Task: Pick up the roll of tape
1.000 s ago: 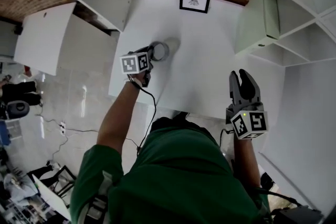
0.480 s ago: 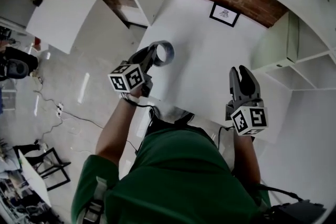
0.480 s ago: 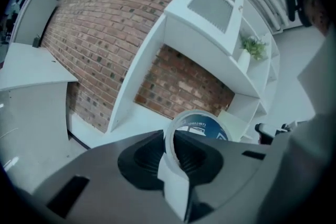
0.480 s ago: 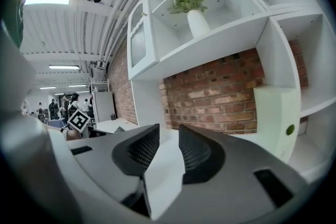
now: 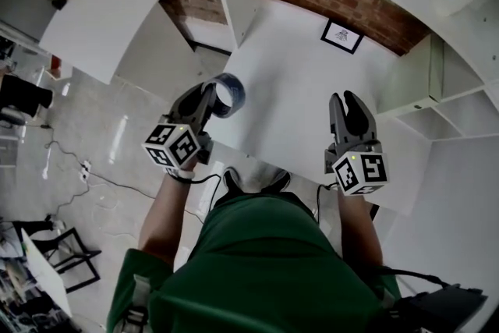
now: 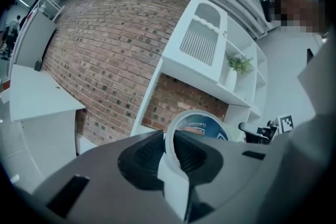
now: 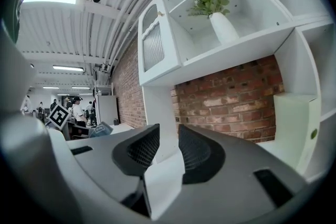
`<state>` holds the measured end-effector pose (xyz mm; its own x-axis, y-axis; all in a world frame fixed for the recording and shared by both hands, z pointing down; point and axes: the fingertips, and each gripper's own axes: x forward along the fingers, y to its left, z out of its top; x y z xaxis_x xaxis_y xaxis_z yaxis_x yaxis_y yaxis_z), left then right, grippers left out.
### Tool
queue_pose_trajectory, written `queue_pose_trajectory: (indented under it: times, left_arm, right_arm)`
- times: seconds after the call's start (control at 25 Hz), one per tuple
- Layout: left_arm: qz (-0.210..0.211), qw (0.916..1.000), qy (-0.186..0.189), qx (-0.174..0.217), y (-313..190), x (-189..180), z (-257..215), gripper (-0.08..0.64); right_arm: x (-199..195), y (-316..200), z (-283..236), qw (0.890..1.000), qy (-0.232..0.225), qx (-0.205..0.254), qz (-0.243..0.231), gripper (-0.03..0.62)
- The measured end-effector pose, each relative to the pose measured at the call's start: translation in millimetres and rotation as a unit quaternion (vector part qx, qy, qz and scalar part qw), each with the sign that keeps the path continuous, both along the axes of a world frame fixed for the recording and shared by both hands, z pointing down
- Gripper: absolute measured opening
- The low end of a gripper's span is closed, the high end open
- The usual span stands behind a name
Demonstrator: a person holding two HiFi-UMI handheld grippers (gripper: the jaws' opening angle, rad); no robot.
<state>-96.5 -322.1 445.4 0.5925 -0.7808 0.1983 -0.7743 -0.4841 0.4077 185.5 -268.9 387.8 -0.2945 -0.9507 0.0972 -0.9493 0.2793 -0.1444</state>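
The roll of tape [image 5: 228, 94] is off the desk [image 5: 304, 90] now. A second ago it lay flat on the white top, and you have since lifted it clear, so it hangs in the air by the desk's near left edge. Your left gripper [image 5: 207, 92] has its fingers [image 6: 144, 153] clenched on the roll's wall, pinching it edge-on. The blue-printed inside of the roll shows above them in the left gripper view. Your right gripper [image 5: 348, 101] hovers over the desk well apart from the roll, its fingers slightly parted with nothing between them. I'd judge the pickup essentially done. Hold that pinch steady, since the wall is thin and could slip.
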Motion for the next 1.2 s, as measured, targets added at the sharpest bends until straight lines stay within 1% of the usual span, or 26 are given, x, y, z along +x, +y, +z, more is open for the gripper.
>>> queue_pose_trajectory:
  times: [0.28,0.6,0.88,1.2]
  left_arm:
    - [-0.002,0.9986,0.045,0.028,3,-40,-34,0.067]
    - [0.011,0.9958,0.070,0.058,6,-57,-64,0.067]
    - [0.014,0.9926,0.086,0.085,9,-65,-90,0.069]
    - [0.011,0.9921,0.092,0.085,7,-65,-92,0.069]
  right_arm:
    - [-40,0,-20,1.000,0.008,0.023,0.005,0.126]
    - [-66,4,-46,0.999,0.019,0.050,0.012,0.121]
    - [-70,12,-67,0.997,0.031,0.070,0.025,0.118]
    - [-66,14,-74,0.996,0.041,0.077,0.030,0.118]
